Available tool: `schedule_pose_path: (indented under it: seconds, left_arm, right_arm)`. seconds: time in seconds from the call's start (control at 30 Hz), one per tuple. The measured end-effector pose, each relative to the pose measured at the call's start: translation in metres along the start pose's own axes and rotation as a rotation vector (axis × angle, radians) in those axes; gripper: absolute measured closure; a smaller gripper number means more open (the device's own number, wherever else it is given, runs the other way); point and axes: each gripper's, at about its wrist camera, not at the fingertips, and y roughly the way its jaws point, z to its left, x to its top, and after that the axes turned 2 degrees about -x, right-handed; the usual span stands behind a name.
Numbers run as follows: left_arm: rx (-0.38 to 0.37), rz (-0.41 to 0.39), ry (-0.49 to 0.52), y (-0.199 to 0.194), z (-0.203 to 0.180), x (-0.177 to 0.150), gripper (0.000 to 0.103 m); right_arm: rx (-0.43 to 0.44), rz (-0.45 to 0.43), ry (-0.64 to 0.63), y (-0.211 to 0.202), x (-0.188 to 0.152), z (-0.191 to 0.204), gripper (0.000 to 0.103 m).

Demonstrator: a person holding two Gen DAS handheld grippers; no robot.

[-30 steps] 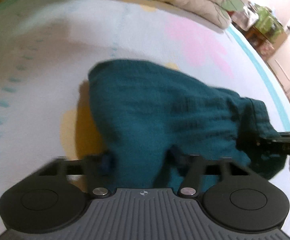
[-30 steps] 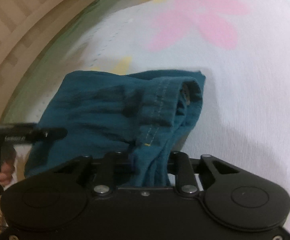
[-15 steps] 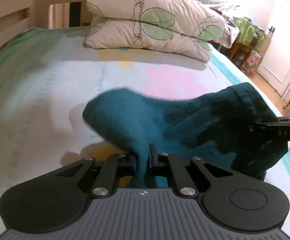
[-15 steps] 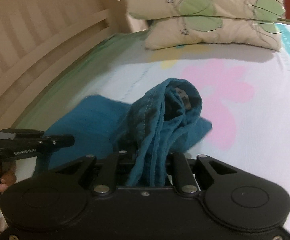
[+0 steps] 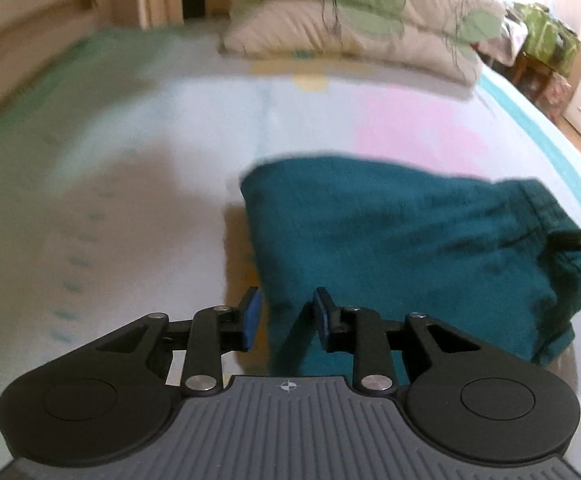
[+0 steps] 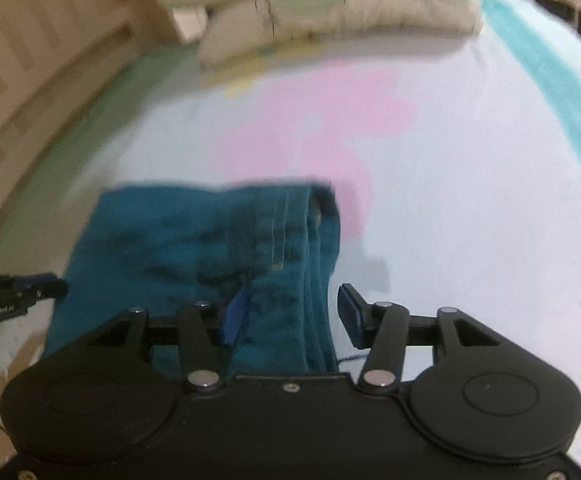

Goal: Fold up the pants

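The bed (image 5: pixel 138 184) carried everything, its pale sheet with the pink flower print giving you a broad, soft surface to fold on. Two pillows (image 5: pixel 354 28) sat stacked at the head, well apart from the work and out of your way. The pants (image 5: pixel 402 248) lay in a compact teal bundle mid-bed, waistband stitching turned toward your right side, which reads as a fold just laid down. Your right gripper (image 6: pixel 290 312) had its jaws opening wide, the cloth edge lying between the pads (image 6: pixel 232 316) with neither one pressing it, a release by the look of it. Your left gripper (image 5: pixel 286 316) had its jaws parting too, straddling the near corner of the bundle with no clamp on it. Smallest of all, there was pale lettering on the left gripper's side in the right wrist view, too blurred to read.
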Motion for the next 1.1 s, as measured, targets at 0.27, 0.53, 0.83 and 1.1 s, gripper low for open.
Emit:
schedule_pose_path:
  seconds: [0.27, 0.53, 0.83, 1.1]
  left_arm:
    - [-0.084, -0.010, 0.050, -0.011, -0.042, -0.012, 0.075]
    - [-0.027, 0.105, 0.023, 0.022, -0.036, -0.043, 0.075]
    - [-0.032, 0.112, -0.017, -0.012, -0.056, -0.039, 0.076]
    - [0.073, 0.078, -0.060, -0.043, -0.075, -0.045, 0.076]
  right_arm:
    - [0.005, -0.118, -0.209, -0.023, -0.023, 0.043, 0.084]
    - [-0.109, 0.035, -0.313, 0.008, -0.058, 0.042, 0.095]
    - [-0.080, -0.029, -0.166, -0.041, -0.054, 0.070, 0.073]
    - [-0.087, 0.005, -0.113, -0.063, -0.075, 0.091, 0.066]
